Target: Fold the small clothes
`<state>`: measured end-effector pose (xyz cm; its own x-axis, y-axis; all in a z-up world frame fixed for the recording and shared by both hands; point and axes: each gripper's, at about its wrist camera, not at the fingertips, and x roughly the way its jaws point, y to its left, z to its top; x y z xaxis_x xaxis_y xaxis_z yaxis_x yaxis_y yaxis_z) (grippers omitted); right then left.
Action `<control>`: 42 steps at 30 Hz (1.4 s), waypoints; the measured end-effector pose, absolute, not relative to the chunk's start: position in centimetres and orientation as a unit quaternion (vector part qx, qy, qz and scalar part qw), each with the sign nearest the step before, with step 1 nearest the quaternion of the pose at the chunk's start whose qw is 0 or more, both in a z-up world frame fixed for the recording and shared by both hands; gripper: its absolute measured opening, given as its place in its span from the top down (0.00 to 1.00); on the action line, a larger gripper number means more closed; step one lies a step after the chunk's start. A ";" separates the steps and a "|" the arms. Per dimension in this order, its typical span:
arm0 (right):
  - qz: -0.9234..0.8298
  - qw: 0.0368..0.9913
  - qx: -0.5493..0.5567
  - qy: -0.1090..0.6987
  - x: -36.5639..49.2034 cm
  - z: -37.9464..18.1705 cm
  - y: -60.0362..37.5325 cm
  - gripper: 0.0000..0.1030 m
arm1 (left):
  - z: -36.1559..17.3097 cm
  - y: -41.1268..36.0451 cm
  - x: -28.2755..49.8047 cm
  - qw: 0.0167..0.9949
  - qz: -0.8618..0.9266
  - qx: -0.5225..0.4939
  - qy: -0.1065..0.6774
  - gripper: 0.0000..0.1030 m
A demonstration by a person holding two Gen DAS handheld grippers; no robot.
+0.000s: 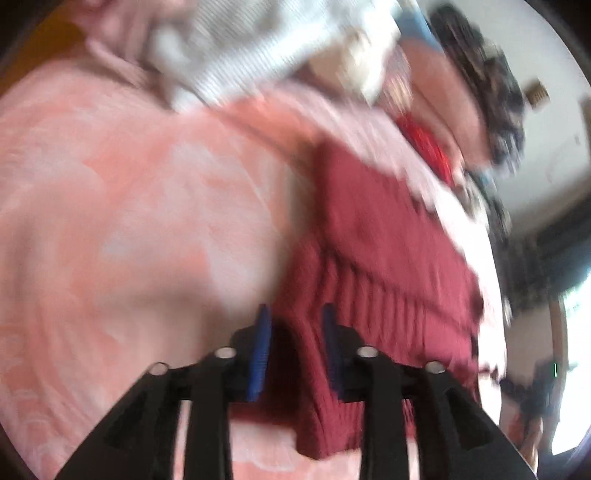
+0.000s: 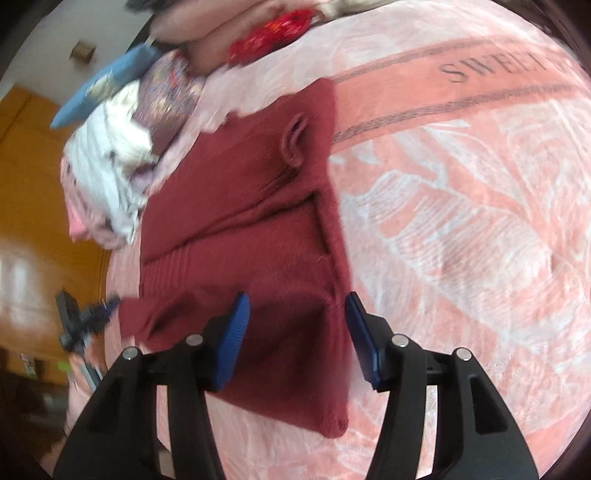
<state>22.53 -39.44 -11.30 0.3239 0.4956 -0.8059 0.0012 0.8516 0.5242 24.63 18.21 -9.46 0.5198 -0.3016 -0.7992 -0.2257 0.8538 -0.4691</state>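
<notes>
One dark red sweater (image 2: pixel 243 229) lies flat on the pink bedspread (image 2: pixel 461 206), already folded in part, with a sleeve laid across its body and the neck opening at the far end from the right gripper (image 2: pixel 297 339). Its long axis runs from that far neck end back toward the hem near both grippers. In the right wrist view the near end of the sweater sits directly under and between the blue pads (image 2: pixel 232 343), whose jaws stand wide apart and hold nothing; they hover over the cloth, and I cannot tell if they touch it.

From the left wrist view, which is badly blurred, the left gripper (image 1: pixel 295 350) is at a ribbed edge of the sweater (image 1: pixel 373 266). Red knit fills the gap between its pads, but the jaws show a clear gap, so whether it grips the cloth I cannot tell.

Likely the next fold carries the near end up toward the neck, so both grippers need the near edge, and both are close to it.

Beyond the sweater, a pile of other clothes (image 2: pixel 110 166) rests just beside its left edge, with a red patterned piece (image 2: pixel 273 31) farther off.
</notes>
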 end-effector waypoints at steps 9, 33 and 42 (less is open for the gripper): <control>0.173 0.784 0.096 0.588 24.0 -10.6 -35.1 0.39 | -9.0 16.8 23.6 0.828 -0.036 -0.168 0.534 0.52; 0.200 0.801 0.126 0.551 24.6 -10.5 -32.5 0.42 | -8.6 10.2 23.5 0.777 -0.136 -0.244 0.565 0.85; 0.184 0.808 0.137 0.543 25.5 -10.3 -34.2 0.38 | -7.0 13.4 29.2 0.832 -0.067 -0.228 0.501 0.34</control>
